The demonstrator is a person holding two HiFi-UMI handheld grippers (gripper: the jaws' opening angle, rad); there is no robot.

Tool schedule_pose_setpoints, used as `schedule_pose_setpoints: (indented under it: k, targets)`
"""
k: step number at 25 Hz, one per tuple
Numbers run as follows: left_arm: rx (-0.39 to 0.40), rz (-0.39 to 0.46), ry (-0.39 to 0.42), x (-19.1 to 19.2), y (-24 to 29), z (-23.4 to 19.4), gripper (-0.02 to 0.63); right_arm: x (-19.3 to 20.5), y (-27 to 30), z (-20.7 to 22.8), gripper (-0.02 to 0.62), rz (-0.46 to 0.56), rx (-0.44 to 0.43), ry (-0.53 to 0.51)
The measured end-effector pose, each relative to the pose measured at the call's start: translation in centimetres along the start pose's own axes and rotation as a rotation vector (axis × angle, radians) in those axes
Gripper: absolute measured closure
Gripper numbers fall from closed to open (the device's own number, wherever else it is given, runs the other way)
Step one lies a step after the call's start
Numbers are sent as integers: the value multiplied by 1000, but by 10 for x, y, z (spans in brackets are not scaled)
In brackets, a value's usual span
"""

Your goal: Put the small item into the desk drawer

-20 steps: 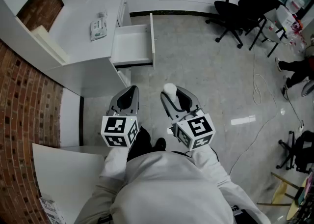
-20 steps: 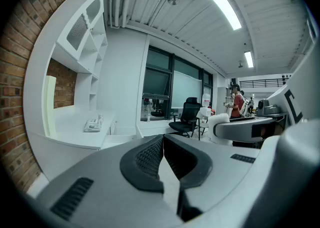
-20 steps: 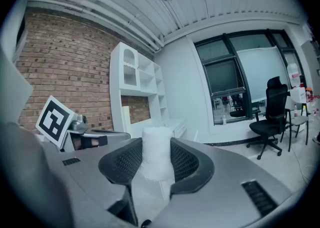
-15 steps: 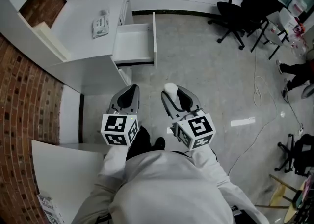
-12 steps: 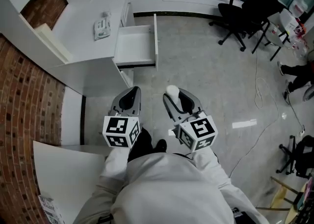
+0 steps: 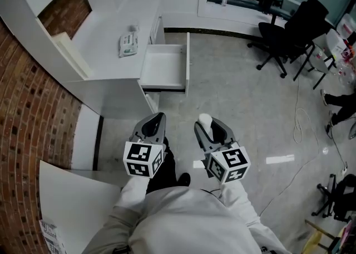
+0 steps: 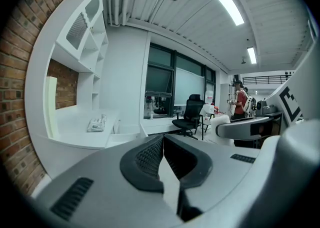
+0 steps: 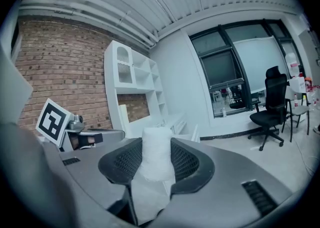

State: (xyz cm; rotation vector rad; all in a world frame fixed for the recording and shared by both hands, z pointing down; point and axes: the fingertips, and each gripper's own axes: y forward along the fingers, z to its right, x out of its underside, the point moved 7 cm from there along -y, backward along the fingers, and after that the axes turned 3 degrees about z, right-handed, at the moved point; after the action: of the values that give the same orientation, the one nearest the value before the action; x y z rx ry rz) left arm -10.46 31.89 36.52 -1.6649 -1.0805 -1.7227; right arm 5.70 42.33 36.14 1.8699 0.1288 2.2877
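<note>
The fingers of our right gripper [image 6: 206, 125] pinch the small white item [image 6: 204, 118], raised off the floor so it can travel to the open drawer [image 6: 162, 68] ahead, below the surface [image 6: 105, 41]. Our left gripper [image 6: 155, 120] has its fingers closed on nothing, unneeded.

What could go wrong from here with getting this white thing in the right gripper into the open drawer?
The white item looks soft and pokes out past the jaw tips of the right gripper, so it may slip or sag on the way. The drawer is open but well ahead; coming in low, the item could catch on its wall and drop to the floor.
</note>
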Motion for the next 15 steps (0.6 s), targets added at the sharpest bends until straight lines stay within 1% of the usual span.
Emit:
schedule_pose_setpoints:
  k: [8,15]
  targets:
    - [-11,9,-7,-8,39,-36,586,-13,46,17,405,7,4,11]
    - [-16,7,-31,-15,91,-82,587,-31,110,37,405,-8,12,-8]
